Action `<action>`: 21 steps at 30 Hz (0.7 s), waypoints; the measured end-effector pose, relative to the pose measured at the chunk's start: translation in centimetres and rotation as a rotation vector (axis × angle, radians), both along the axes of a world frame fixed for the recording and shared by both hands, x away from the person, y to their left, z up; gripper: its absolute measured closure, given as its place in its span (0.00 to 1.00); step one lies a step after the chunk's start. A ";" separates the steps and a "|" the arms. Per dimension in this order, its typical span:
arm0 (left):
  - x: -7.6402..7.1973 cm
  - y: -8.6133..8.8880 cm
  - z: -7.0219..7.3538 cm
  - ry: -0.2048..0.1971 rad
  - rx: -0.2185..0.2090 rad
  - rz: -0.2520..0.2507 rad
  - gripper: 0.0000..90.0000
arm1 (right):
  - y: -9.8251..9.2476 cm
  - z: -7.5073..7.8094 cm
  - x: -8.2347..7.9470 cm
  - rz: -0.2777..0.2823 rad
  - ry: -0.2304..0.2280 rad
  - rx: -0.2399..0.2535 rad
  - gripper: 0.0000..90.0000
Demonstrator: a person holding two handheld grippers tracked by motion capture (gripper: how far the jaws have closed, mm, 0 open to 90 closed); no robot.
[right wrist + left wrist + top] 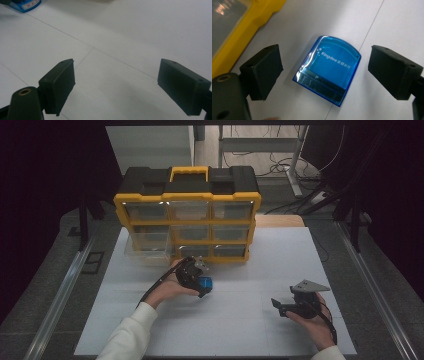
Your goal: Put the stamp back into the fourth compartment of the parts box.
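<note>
My left gripper (325, 71) straddles the blue Kingdee stamp (329, 68), jaws spread and not touching it. The stamp lies just before the yellow drawer organizer (187, 217). My right gripper (125, 85) gapes empty, well apart from it.

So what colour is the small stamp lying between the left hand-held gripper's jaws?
Translucent blue stamp with white lettering, clearest in the left gripper view.

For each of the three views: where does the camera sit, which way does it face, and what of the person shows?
High view: above the person's side, facing forward and down on the white table and yellow drawer organizer; both hands show, with the left gripper and right gripper.
Left gripper view: rides the left gripper, looking down between open jaws at the blue stamp.
Right gripper view: rides the right gripper, facing low across bare table between open jaws.
Shared: the blue stamp appears in all three views.
</note>
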State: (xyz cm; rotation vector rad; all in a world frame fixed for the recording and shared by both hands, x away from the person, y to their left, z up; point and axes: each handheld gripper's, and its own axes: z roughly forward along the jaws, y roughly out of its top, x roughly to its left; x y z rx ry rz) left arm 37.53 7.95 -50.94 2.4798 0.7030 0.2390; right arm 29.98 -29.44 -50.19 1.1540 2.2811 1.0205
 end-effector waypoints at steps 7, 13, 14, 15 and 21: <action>0.3 -0.6 -1.1 0.019 0.001 0.008 0.13 | 0.0 0.0 0.0 0.001 0.006 0.000 0.16; 0.4 -0.6 -1.4 0.019 0.038 -0.029 0.16 | 0.0 -0.1 0.0 0.002 0.008 -0.003 0.16; 0.4 -0.6 -1.4 0.019 0.036 -0.034 0.18 | 0.0 -0.1 0.0 0.002 0.008 -0.003 0.16; 0.4 -0.6 -1.5 0.019 0.030 -0.039 0.19 | 0.0 -0.1 0.0 0.002 0.008 -0.003 0.16; 0.5 -0.3 -1.5 0.026 0.003 -0.077 0.31 | 0.0 -0.1 0.0 0.000 0.007 -0.003 0.16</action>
